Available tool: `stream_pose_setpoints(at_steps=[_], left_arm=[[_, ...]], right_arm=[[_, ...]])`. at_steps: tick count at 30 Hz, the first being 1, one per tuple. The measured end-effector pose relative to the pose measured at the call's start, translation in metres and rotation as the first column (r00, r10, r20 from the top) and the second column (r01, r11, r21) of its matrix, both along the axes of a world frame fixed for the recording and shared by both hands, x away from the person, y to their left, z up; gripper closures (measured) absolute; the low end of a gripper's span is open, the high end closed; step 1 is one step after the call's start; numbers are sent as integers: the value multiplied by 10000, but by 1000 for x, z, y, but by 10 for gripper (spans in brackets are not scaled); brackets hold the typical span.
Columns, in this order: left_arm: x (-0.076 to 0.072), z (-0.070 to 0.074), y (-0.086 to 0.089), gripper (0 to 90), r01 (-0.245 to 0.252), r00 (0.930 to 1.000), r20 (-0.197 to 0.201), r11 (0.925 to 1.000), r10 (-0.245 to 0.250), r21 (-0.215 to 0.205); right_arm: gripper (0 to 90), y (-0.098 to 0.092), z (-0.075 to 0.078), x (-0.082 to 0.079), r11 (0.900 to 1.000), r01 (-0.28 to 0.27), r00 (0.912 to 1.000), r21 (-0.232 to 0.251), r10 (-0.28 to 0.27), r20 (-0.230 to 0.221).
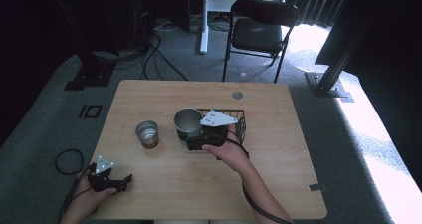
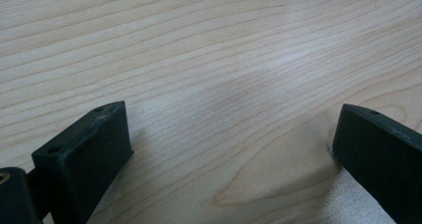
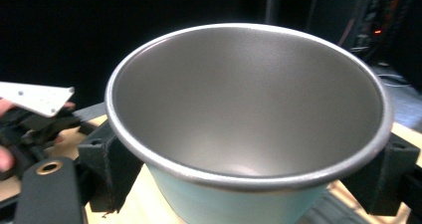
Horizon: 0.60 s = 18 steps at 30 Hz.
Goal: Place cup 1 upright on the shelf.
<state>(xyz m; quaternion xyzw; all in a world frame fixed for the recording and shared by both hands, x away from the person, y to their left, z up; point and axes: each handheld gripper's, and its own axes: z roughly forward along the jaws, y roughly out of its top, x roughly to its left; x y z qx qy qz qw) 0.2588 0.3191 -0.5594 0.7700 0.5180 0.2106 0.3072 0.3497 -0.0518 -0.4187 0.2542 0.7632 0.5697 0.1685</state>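
Black jaws of the right gripper point(image 3: 249, 184) squeeze the big shiny metal cup with a pale blue outside point(image 3: 249, 119), one jaw on each side, holding it near the table's middle. At its 3 o'clock stands the black wire basket point(image 1: 241, 120); at its 9 o'clock sits a small silver metal cup point(image 1: 147, 133). The left gripper point(image 2: 229, 154) rests wide open and empty on the light wooden table point(image 1: 278, 149) at 7 o'clock. The big cup looks mid-carry; next, I think, it needs a slow, level set-down.

A lab or studio setup here: dark curtains point(image 1: 323, 2), metal frame posts point(image 1: 343, 55), floor cables point(image 1: 149, 59), folding chair point(image 1: 259, 30), lone wooden table point(image 1: 278, 184).
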Motion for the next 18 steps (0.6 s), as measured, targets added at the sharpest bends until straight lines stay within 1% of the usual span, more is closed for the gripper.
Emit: stream_pose_setpoints(at_steps=[5,8,10,11,12,13,14,16,17,18], left_arm=[[0,0,0,26,2,10000,0,10000,-2,2],[0,0,0,26,-1,10000,0,10000,1,-1],[0,0,0,26,0,10000,-1,10000,0,0],[0,0,0,26,0,10000,-1,10000,0,0],[0,0,0,26,0,10000,-3,10000,0,2],[0,0,0,26,5,10000,-14,10000,-5,4],[0,0,0,26,-1,10000,-3,10000,1,0],[0,0,0,26,-2,10000,4,10000,2,-2],[0,0,0,26,3,10000,6,10000,-3,11],[0,0,0,26,4,10000,4,10000,-4,3]], right_arm=[[144,-14,7,10,9973,725,9973,77,-726,89],[144,-23,11,18,9914,1305,9913,132,-1306,129],[144,-25,12,19,9899,1414,9898,89,-1416,141],[144,-28,13,22,9862,1655,9860,65,-1656,172],[144,-28,13,22,9862,1655,9860,65,-1656,172],[144,-34,12,28,9750,2221,9748,-57,-2220,199],[144,-36,11,30,9716,2363,9716,-86,-2362,155],[144,-41,10,34,9654,2609,9654,27,-2609,22],[144,-43,9,35,9620,2732,9619,-11,-2732,83],[144,-45,7,36,9562,2927,9561,-37,-2926,168]])
